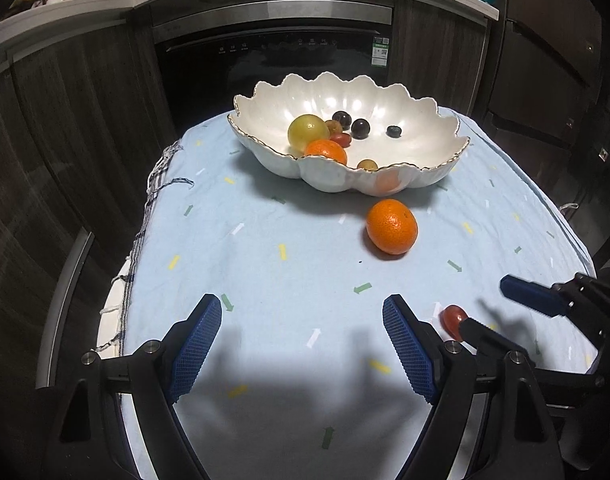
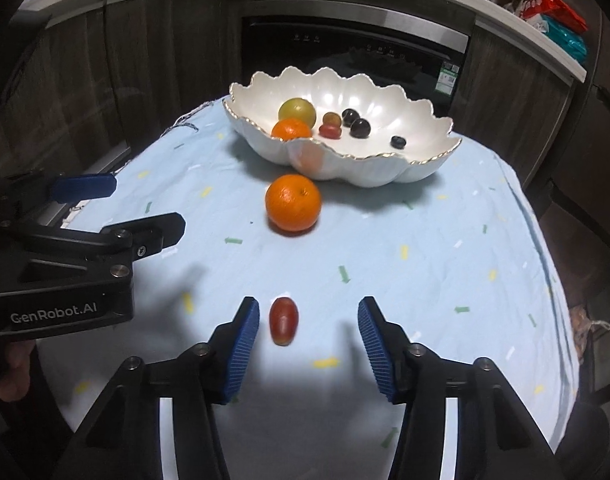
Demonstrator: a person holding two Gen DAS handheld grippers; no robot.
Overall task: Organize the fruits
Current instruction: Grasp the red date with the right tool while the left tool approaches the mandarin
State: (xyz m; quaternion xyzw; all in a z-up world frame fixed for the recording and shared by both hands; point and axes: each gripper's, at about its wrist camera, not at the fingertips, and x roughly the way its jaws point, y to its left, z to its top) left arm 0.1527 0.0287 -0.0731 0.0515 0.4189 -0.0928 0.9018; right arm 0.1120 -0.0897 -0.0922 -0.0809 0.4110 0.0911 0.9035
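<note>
My two grippers are low over the table, and the red grape tomato (image 2: 284, 321) lies between the fingers of my right one.

My right gripper (image 2: 309, 334) is spread apart with nothing in it; the tomato lies on the light blue cloth (image 2: 425, 272) nearer to the left pad (image 2: 245, 344), and I see a small gap on both sides, so no pad presses on it; my left gripper (image 1: 303, 344) is wide apart and empty, over bare cloth; one orange (image 2: 292, 203) sits on the cloth just in front of the white scalloped bowl (image 2: 385, 168); inside the bowl there are a second orange (image 2: 291, 129), a yellow-green round fruit (image 2: 297, 111), some dark round fruits (image 2: 360, 127) and a small red tomato (image 2: 330, 131).
</note>
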